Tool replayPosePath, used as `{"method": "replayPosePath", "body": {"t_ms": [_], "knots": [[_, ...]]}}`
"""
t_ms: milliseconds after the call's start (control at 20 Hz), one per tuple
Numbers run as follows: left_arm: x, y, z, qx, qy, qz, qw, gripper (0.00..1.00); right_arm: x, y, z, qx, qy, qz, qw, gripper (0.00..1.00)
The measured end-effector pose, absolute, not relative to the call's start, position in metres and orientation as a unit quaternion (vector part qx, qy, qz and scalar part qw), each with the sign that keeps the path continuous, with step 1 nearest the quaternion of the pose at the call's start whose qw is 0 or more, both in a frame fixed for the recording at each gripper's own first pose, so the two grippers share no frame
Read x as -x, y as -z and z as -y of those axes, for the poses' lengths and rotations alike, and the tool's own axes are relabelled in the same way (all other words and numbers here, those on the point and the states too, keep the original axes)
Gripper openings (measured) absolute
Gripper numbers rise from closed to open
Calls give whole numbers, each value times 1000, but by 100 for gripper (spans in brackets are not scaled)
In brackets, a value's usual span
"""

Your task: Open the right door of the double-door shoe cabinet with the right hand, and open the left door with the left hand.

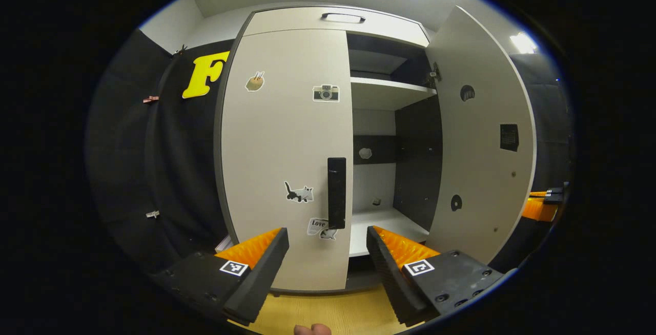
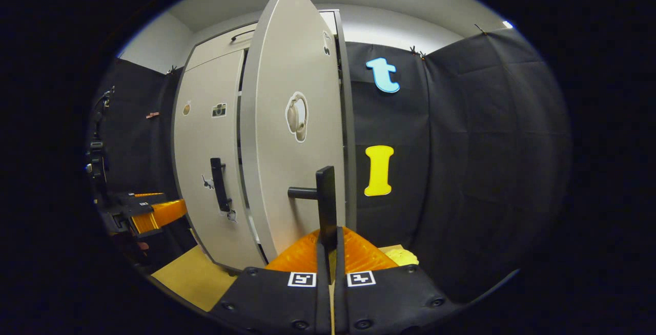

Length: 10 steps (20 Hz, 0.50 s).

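The pale shoe cabinet has two doors. Its left door (image 1: 277, 145), covered in stickers, is closed, and its dark upright handle (image 1: 336, 191) stands just beyond my left gripper (image 1: 327, 232), which is open and level with the handle's lower end without touching it. The right door (image 1: 482, 135) is swung wide open, baring the shelves (image 1: 389, 89). In the right gripper view, my right gripper (image 2: 328, 245) is shut on the lower end of the right door's handle (image 2: 326, 196); the right door (image 2: 292, 171) stands edge-on to me. The left gripper (image 2: 148, 212) shows at the far left there.
A flap with a slim handle (image 1: 343, 17) tops the cabinet. Black cloth walls flank it on both sides. The floor (image 2: 189, 278) is light wood. A yellow object (image 2: 402, 257) lies low behind the right door. The right gripper (image 1: 543, 204) peeks past the open door's edge.
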<state>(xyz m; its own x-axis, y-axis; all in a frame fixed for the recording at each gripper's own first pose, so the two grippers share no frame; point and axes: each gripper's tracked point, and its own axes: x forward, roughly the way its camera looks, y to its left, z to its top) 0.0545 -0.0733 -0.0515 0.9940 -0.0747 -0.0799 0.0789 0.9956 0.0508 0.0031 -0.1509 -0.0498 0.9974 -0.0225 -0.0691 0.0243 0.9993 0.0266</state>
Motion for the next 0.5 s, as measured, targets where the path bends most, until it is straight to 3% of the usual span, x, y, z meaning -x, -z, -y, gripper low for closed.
{"method": "replayPosePath", "body": {"t_ms": [150, 500], "knots": [[-65, 49, 83, -30, 45, -37, 998, 95, -1, 36, 181, -12, 41, -16, 999, 6], [-114, 45, 92, -46, 36, -39, 998, 95, 6, 34, 192, -20, 38, -19, 999, 5]]}}
